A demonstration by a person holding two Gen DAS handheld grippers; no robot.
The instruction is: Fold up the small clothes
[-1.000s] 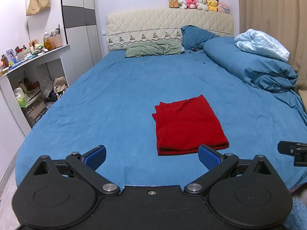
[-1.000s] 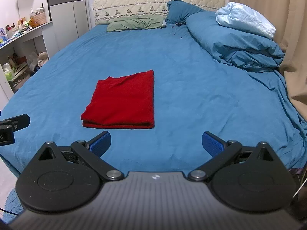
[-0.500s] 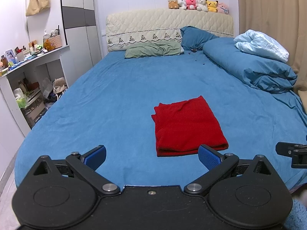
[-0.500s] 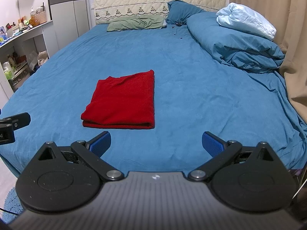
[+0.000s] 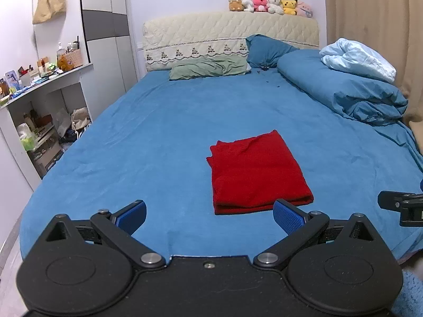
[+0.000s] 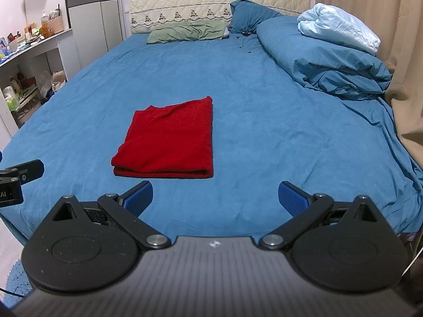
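Left two-finger gripper with blue ribbed pads (image 5: 209, 218): jaws spread wide, nothing between them, held low above the near edge of the bed. Right two-finger gripper with blue ribbed pads (image 6: 215, 198): likewise spread wide and empty, level with the left one and well apart from it. Black tip of each visible at the edge of the other's view.

Just beyond the fingers, folded red cloth rectangle (image 5: 256, 171) flat on the blue bed sheet (image 5: 158, 137), touched by neither gripper. Doubled layers showing along its near edge, a slight wrinkle at its far edge. Ahead and slightly right of the left gripper; ahead and left of the right gripper (image 6: 166, 137).

Farther out: bunched blue duvet (image 6: 322, 63) along the right side of the bed, pale blue bundle of bedding (image 6: 341, 27) on top of it. At the head, flat green pillow (image 5: 208, 69), dark blue pillow (image 5: 267, 50) leaning on the cream quilted headboard (image 5: 230, 33), row of small plush toys (image 5: 269, 5) along its top. To the left, white open shelving (image 5: 47, 97) crowded with small items, beige bag (image 5: 49, 4) hanging on the wall. Beige curtain (image 6: 370, 8) on the right.
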